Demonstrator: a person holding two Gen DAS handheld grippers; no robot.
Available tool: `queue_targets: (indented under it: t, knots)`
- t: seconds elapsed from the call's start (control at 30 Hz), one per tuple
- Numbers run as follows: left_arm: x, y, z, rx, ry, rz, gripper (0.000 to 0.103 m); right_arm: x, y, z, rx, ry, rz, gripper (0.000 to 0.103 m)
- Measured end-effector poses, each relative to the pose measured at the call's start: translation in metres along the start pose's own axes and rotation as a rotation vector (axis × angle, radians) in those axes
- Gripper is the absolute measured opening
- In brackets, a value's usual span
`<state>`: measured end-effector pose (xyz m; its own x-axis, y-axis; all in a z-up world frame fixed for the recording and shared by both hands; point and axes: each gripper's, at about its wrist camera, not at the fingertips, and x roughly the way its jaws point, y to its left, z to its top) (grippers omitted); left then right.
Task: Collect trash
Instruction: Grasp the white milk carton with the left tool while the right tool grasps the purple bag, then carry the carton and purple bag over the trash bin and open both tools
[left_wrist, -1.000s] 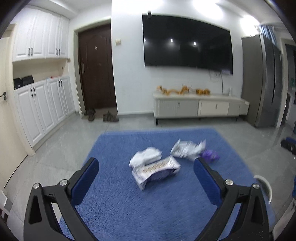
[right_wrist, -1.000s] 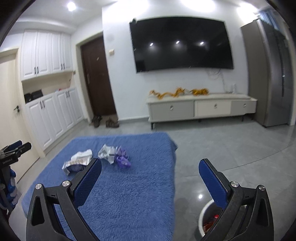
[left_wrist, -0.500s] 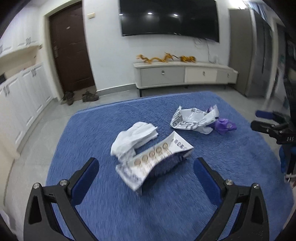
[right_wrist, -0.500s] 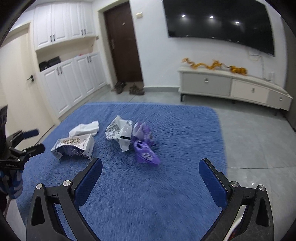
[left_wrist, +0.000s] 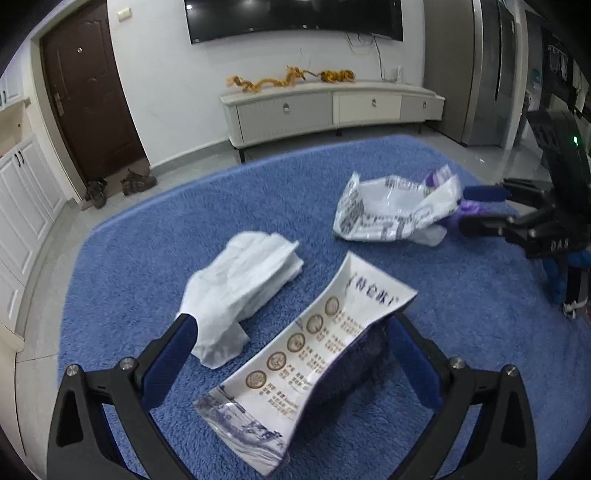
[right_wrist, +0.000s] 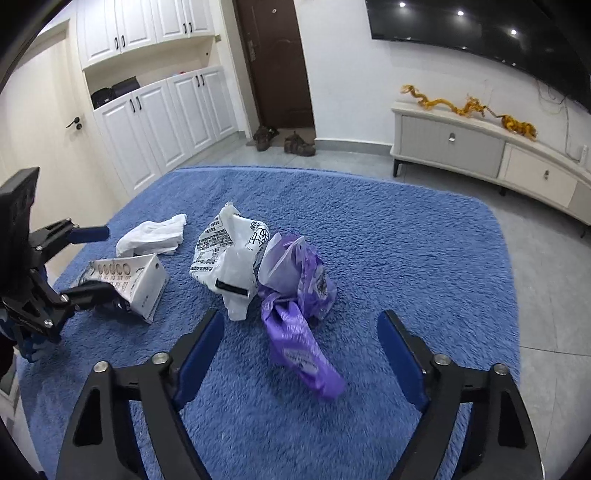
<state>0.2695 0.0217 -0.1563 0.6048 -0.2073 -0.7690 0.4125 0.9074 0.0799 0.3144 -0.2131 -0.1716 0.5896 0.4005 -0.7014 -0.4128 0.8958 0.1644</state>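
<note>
Trash lies on a blue rug (left_wrist: 147, 258). A white carton printed with round pictures (left_wrist: 314, 369) sits between the fingers of my left gripper (left_wrist: 291, 336), which is open and straddles it; one finger is close against its dark side. A crumpled white tissue (left_wrist: 243, 280) lies just left of the carton. In the right wrist view, my right gripper (right_wrist: 303, 332) hovers over a purple plastic bag (right_wrist: 295, 302); its jaws are closing with the bag between them, pads clear of it. A white printed bag (right_wrist: 225, 258) rests against the purple one. The left gripper (right_wrist: 88, 262) shows at the left by the carton (right_wrist: 136, 280).
Grey tile floor (right_wrist: 546, 295) surrounds the rug (right_wrist: 406, 240). A low TV cabinet (left_wrist: 332, 107) stands along the far wall, with shoes (left_wrist: 122, 184) by a dark door and white cupboards (right_wrist: 155, 122) at the side. The right gripper (left_wrist: 484, 210) reaches in beside the white printed bag (left_wrist: 391, 214).
Both grippers have dropped and tilted down toward the rug, closing in on the trash. The carton now sits between the left fingers, the purple bag between the right fingers, which have narrowed.
</note>
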Motion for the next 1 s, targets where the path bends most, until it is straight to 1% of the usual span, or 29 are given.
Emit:
queue_targets:
  t: [0.03, 0.1, 0.13, 0.2, 0.23, 0.27, 0.3, 0.33, 0.37, 0.4, 0.47, 0.53, 0.7, 0.8, 1.0]
  knots:
    - [0.002, 0.0, -0.001, 0.0, 0.008, -0.004, 0.103, 0.003, 0.0, 0.001, 0.002, 0.007, 0.009, 0.078]
    - [0.006, 0.001, -0.003, -0.003, 0.021, -0.016, 0.102, 0.009, -0.003, 0.002, 0.012, 0.023, 0.027, 0.066]
    - [0.007, 0.001, -0.004, -0.007, 0.024, -0.021, 0.102, 0.01, -0.004, 0.001, 0.015, 0.031, 0.032, 0.062]
    - [0.008, 0.0, -0.005, -0.012, 0.031, -0.041, 0.095, 0.01, -0.005, 0.0, 0.014, 0.037, 0.033, 0.047]
    - [0.008, -0.001, -0.006, -0.014, 0.035, -0.053, 0.088, 0.01, -0.004, 0.0, 0.014, 0.036, 0.036, 0.043]
    - [0.007, -0.003, -0.006, -0.015, 0.035, -0.058, 0.082, 0.008, -0.004, -0.001, 0.014, 0.034, 0.039, 0.035]
    - [0.005, -0.005, -0.007, -0.01, 0.034, -0.06, 0.079, 0.006, -0.004, -0.004, 0.014, 0.035, 0.039, 0.03]
    - [0.004, -0.008, -0.007, -0.005, 0.034, -0.063, 0.073, 0.004, -0.003, -0.006, 0.015, 0.035, 0.038, 0.027]
    - [0.003, -0.011, -0.007, -0.002, 0.034, -0.066, 0.067, 0.002, -0.003, -0.009, 0.022, 0.036, 0.037, 0.023]
    - [0.001, -0.014, -0.008, 0.0, 0.034, -0.066, 0.065, -0.001, -0.003, -0.012, 0.028, 0.038, 0.038, 0.017]
    - [-0.003, -0.018, -0.008, -0.002, 0.025, -0.059, 0.057, -0.007, -0.004, -0.019, 0.047, 0.038, 0.039, 0.016]
    - [-0.009, -0.021, -0.01, -0.013, 0.016, -0.049, 0.054, -0.015, -0.004, -0.027, 0.062, 0.037, 0.035, 0.013]
    - [-0.024, -0.026, -0.018, -0.061, 0.002, -0.049, 0.044, -0.038, 0.0, -0.048, 0.086, 0.04, 0.036, 0.013]
    - [-0.036, -0.029, -0.026, -0.083, -0.006, -0.041, 0.033, -0.052, 0.01, -0.059, 0.091, 0.039, 0.04, 0.013]
    - [-0.065, -0.036, -0.043, -0.129, -0.028, -0.044, 0.032, -0.088, 0.029, -0.082, 0.105, 0.018, 0.05, 0.013]
